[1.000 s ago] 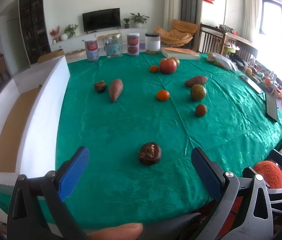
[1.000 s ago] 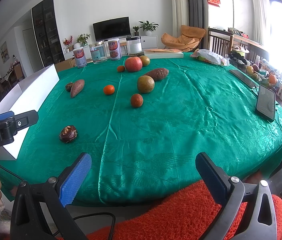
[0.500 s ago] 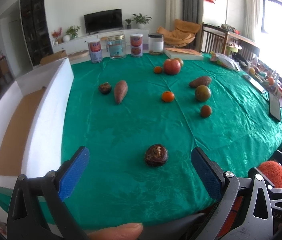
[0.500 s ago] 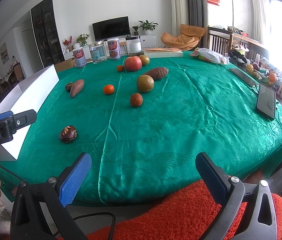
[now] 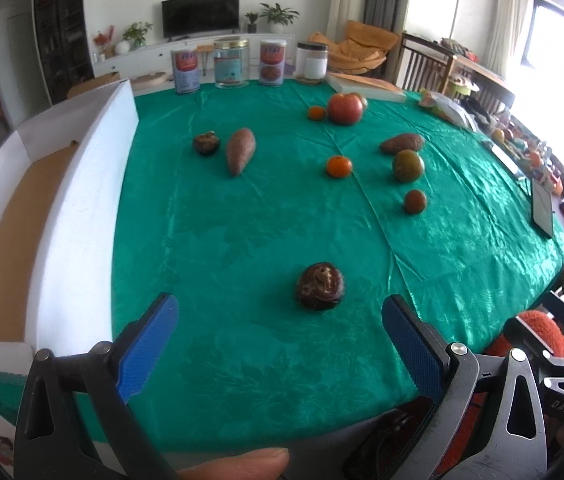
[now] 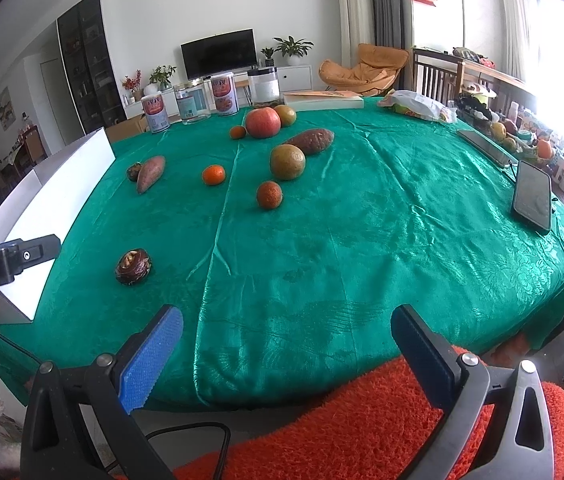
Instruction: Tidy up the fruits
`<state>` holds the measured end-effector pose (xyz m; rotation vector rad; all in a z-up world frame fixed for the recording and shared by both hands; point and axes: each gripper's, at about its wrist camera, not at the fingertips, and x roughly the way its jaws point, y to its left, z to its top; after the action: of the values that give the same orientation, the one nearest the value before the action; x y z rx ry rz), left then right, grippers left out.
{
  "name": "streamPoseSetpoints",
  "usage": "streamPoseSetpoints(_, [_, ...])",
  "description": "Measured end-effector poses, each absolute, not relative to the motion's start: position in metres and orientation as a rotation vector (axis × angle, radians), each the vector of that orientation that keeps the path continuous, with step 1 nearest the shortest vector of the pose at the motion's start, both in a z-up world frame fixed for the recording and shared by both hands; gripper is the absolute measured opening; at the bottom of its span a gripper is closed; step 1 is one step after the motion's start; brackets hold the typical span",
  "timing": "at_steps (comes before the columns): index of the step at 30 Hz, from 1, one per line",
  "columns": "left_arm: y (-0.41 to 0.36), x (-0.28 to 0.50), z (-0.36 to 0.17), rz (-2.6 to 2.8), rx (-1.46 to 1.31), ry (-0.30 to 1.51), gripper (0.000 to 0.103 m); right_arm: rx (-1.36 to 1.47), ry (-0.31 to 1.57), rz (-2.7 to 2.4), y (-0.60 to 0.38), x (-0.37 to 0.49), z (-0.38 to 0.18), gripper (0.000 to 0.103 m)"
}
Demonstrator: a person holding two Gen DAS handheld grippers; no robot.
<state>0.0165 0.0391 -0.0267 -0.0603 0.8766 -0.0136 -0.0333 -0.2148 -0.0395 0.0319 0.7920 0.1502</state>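
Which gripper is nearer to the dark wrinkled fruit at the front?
Left. The left gripper faces the dark wrinkled fruit just ahead; the right gripper is farther off.

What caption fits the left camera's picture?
Open left gripper faces a dark wrinkled fruit on the green tablecloth.

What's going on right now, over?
Left gripper open, lined up on dark fruit. Right gripper open, empty. Nothing blocking.
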Motion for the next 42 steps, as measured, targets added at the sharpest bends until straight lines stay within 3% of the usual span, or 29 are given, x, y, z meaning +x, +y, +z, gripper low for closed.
streamPoseSetpoints(33, [0.047, 0.02, -0.038, -0.003, -0.059, 0.908, 0.102, 0.04, 0.797, 0.154, -0.217, -0.032, -0.04, 0.103])
streamPoseSetpoints(42, [0.038, 0.025, -0.078, -0.039, -0.011, 1.005, 0.102, 0.042, 0.795, 0.153, -0.217, -0.031, -0.04, 0.103])
